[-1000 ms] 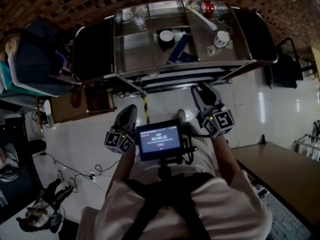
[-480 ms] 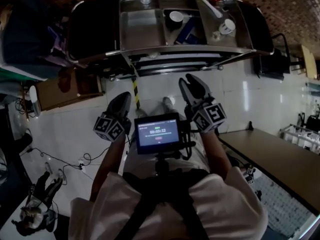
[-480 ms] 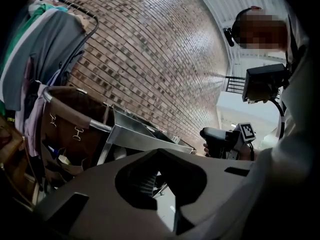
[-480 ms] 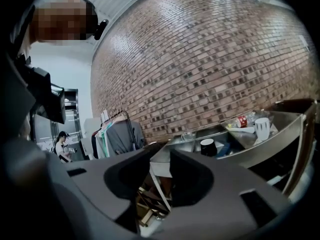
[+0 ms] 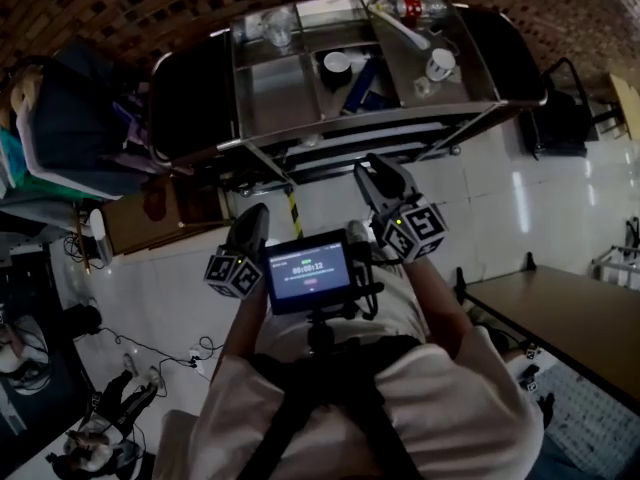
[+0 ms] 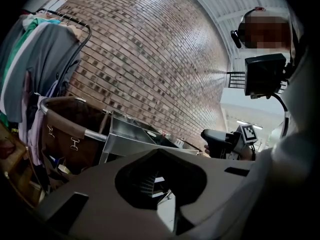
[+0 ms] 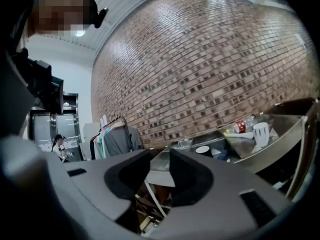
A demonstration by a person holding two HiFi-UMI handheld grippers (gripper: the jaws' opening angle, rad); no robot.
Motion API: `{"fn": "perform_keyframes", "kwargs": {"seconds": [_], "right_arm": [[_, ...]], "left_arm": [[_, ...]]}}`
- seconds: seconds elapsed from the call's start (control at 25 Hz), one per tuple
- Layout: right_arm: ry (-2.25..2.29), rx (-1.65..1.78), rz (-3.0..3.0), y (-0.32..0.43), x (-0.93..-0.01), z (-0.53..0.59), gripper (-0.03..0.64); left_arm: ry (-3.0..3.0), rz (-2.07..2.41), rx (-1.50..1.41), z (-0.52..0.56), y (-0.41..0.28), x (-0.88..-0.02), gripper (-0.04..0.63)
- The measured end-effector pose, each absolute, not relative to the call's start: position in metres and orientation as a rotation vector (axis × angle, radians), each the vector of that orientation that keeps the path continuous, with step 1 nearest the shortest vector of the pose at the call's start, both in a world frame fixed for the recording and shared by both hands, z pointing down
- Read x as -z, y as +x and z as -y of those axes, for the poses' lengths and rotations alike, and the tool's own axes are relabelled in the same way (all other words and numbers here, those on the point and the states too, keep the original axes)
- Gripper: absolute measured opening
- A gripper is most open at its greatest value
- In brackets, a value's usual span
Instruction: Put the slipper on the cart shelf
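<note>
Search comes first: the slipper cannot be picked out with certainty. A flat blue item (image 5: 360, 86) lies in the top tray of the stainless-steel cart (image 5: 400, 120). The grey left gripper (image 5: 256, 216) and right gripper (image 5: 376, 174) are both fully closed and empty. Open wide before approach. The sheet metal looks hard, smooth and rimmed.

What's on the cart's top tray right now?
Cart top tray: a glass, a dark cup, a blue object, a white mug, a red-labelled bottle. No slipper visible. The lower shelves are mostly covered by the tray.
</note>
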State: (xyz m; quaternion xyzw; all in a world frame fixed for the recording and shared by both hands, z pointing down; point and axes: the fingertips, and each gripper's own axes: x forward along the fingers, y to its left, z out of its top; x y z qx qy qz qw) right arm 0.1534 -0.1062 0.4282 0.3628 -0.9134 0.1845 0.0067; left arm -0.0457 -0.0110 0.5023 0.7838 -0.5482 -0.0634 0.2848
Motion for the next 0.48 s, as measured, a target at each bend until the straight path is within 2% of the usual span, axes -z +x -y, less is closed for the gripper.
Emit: {"fn": "perform_keyframes", "kwargs": {"seconds": [0.48], "right_arm": [[1.16,-0.602,2.801,0.189,-0.45,0.109,0.13]], "left_arm": [[2.079,1.472,0.128,0.024,-0.026,-0.512,0.0]]}}
